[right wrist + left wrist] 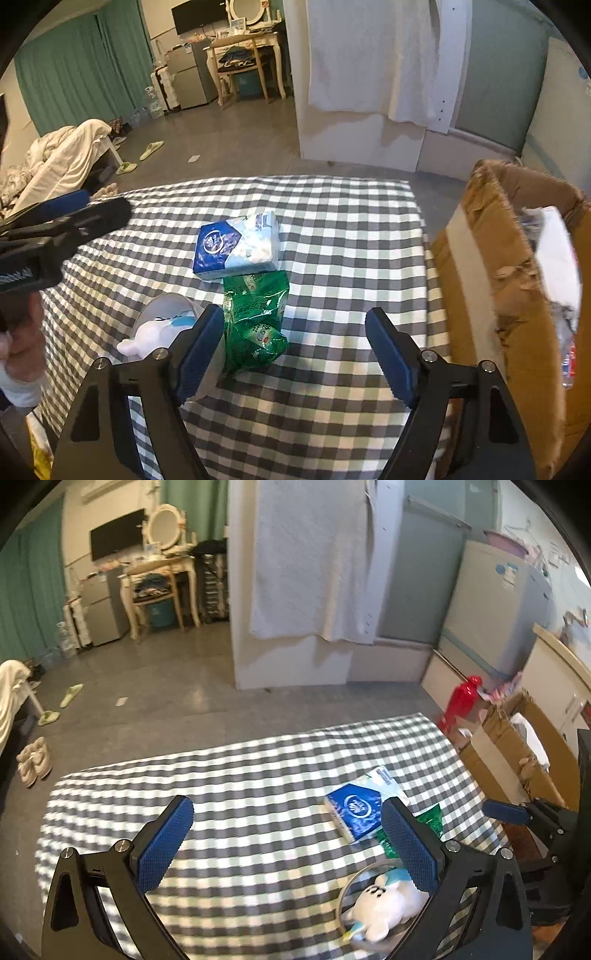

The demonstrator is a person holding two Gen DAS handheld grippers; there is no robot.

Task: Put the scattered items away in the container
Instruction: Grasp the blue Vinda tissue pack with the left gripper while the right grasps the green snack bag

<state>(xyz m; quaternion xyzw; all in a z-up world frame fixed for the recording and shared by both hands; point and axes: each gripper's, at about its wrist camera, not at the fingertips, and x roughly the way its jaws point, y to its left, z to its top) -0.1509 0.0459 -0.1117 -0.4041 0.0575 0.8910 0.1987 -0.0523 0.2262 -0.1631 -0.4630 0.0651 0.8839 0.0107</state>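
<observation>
Right tongs [295, 354] beside green packet [256, 321]

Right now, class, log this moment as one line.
left gripper: open, empty | right gripper: open, empty | on cloth: tissue pack, green bag, plush toy | box: at right

Red bottle [460, 701] on floor; green slippers [150, 149]; dressing table [162, 572].
</observation>
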